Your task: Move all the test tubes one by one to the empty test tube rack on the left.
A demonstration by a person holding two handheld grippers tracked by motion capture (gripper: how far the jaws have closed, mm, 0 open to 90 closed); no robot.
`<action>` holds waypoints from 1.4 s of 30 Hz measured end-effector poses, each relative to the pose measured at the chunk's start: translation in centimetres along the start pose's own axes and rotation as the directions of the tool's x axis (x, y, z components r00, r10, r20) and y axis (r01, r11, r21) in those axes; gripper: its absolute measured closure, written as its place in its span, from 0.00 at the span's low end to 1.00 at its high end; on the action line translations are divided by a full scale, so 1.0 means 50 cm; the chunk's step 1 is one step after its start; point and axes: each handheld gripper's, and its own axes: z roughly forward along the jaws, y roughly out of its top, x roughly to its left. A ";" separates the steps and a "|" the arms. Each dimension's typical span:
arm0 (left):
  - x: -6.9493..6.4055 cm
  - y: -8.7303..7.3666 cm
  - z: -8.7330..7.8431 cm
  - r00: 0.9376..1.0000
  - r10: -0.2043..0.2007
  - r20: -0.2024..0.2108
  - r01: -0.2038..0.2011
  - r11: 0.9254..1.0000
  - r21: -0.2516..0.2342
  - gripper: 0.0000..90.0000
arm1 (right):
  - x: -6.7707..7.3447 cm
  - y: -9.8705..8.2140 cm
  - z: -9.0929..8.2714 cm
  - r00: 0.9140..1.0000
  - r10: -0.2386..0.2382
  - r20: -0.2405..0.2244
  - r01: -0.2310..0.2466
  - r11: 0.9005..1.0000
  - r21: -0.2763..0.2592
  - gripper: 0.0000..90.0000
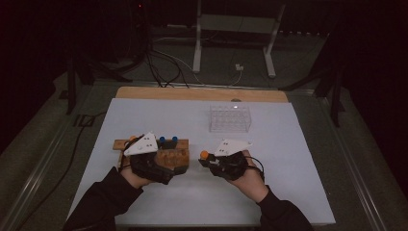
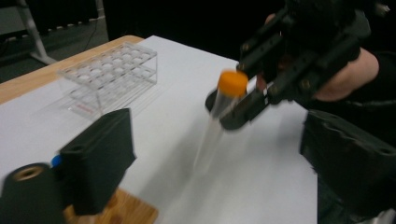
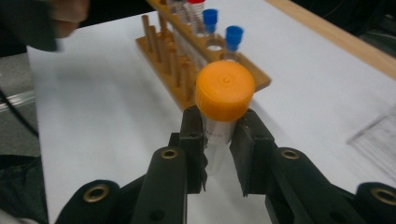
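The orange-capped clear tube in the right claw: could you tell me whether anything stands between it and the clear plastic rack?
Nothing visible does: bare white table lies between the orange-capped clear tube and the clear plastic rack.

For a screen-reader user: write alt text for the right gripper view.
The right gripper clamps a clear tube with an orange cap between its black jaws. Behind it, a wooden rack holds blue-capped tubes on white paper.

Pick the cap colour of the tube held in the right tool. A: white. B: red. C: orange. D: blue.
C: the right tool is shut on a clear tube with an orange cap, while the blue-capped tubes sit in the wooden rack behind.
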 end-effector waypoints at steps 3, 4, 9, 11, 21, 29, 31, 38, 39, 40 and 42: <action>-0.004 0.006 0.019 1.000 0.016 0.015 -0.016 1.000 0.010 0.21 | 0.005 -0.003 0.005 1.000 -0.004 -0.008 0.004 1.000 0.007 0.82; -0.006 0.009 0.028 1.000 0.016 0.014 -0.016 1.000 0.012 0.24 | 0.005 -0.003 0.005 1.000 -0.002 -0.014 0.002 1.000 0.007 0.82; -0.011 0.015 0.053 0.999 0.040 0.019 -0.040 0.999 0.023 0.38 | 0.008 -0.002 0.004 1.000 -0.004 -0.017 0.004 1.000 0.004 0.82; -0.012 0.016 0.060 0.999 0.039 0.028 -0.040 0.999 0.019 0.43 | 0.008 -0.002 0.003 1.000 -0.002 -0.018 0.002 1.000 0.004 0.82; -0.016 0.024 0.086 0.997 0.071 0.035 -0.072 0.997 0.026 0.70 | 0.008 -0.001 0.002 1.000 -0.001 -0.020 0.001 1.000 0.003 0.82; -0.018 0.028 0.087 0.994 0.104 0.038 -0.105 0.994 0.032 0.79 | 0.006 -0.001 0.001 1.000 0.004 -0.017 -0.004 1.000 0.000 0.82; -0.016 0.031 0.085 0.994 0.104 0.036 -0.105 0.994 0.031 0.80 | 0.005 0.000 -0.001 1.000 0.008 -0.019 -0.008 1.000 0.000 0.81; -0.005 0.050 0.054 0.995 0.103 0.007 -0.103 0.995 0.002 0.80 | -0.007 -0.001 -0.022 0.999 0.034 -0.006 -0.034 0.998 -0.052 0.53; -0.003 0.055 0.044 0.994 0.106 -0.011 -0.106 0.994 -0.001 0.80 | -0.008 -0.002 -0.026 0.999 0.041 0.004 -0.041 0.997 -0.063 0.48; -0.001 0.059 0.035 0.994 0.106 -0.016 -0.106 0.994 -0.005 0.80 | -0.011 -0.004 -0.032 0.999 0.047 0.010 -0.046 0.996 -0.072 0.43; 0.003 0.066 0.018 0.994 0.106 -0.036 -0.107 0.994 -0.015 0.80 | -0.013 -0.007 -0.042 0.998 0.053 0.025 -0.050 0.995 -0.086 0.35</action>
